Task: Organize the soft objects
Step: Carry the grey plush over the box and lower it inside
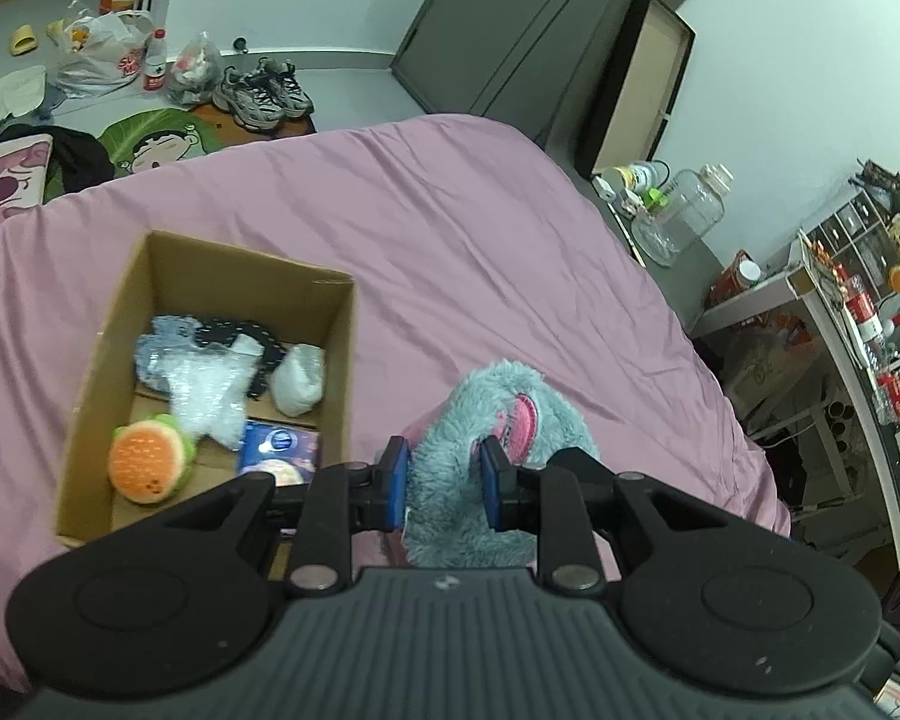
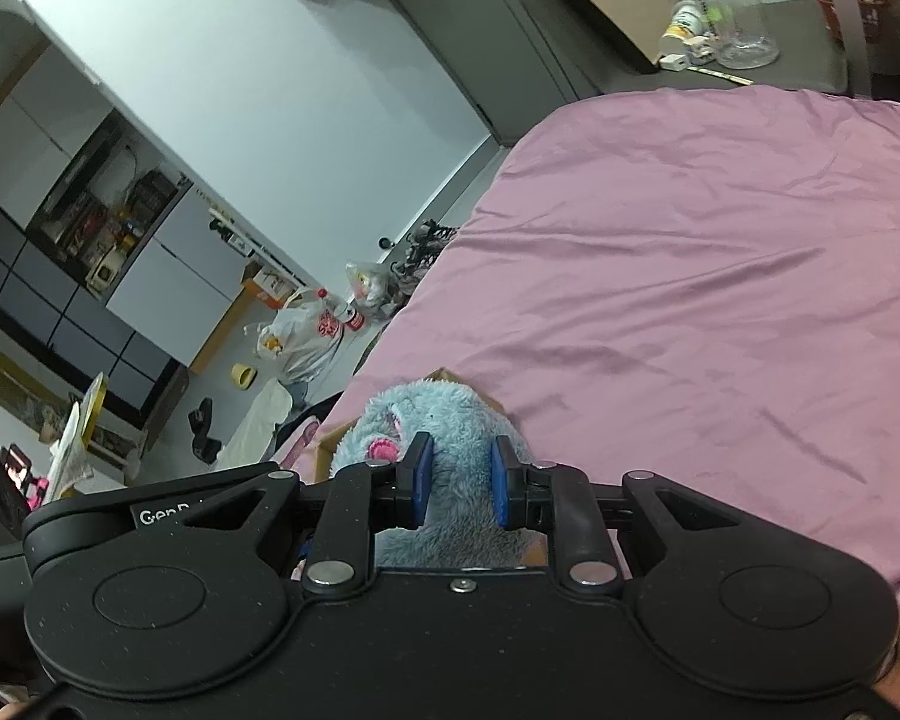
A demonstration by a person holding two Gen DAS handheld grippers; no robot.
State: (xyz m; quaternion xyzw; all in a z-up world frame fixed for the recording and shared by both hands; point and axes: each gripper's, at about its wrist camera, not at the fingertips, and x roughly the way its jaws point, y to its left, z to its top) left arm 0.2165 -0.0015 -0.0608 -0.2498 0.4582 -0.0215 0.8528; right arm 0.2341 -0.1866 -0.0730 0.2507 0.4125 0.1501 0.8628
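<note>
A fluffy grey-blue plush toy (image 1: 498,420) with pink patches is held above the pink bed. My left gripper (image 1: 445,471) is shut on one part of it. My right gripper (image 2: 457,480) is shut on another part of the same plush toy (image 2: 438,420). An open cardboard box (image 1: 342,360) stands on the bed just left of the toy in the left wrist view. It holds a burger plush (image 1: 147,459), a white bubble-wrap piece (image 1: 210,387), a white soft bundle (image 1: 297,381) and a blue packet (image 1: 279,447). A corner of the box (image 2: 444,373) peeks out behind the toy in the right wrist view.
The pink bedsheet (image 1: 450,228) spreads wide around the box. Beyond the bed edge lie shoes (image 1: 264,93), plastic bags (image 1: 99,51) and a cartoon mat (image 1: 156,141) on the floor. A bedside table with a glass jar (image 1: 687,210) and cluttered shelves (image 1: 858,276) stand at the right.
</note>
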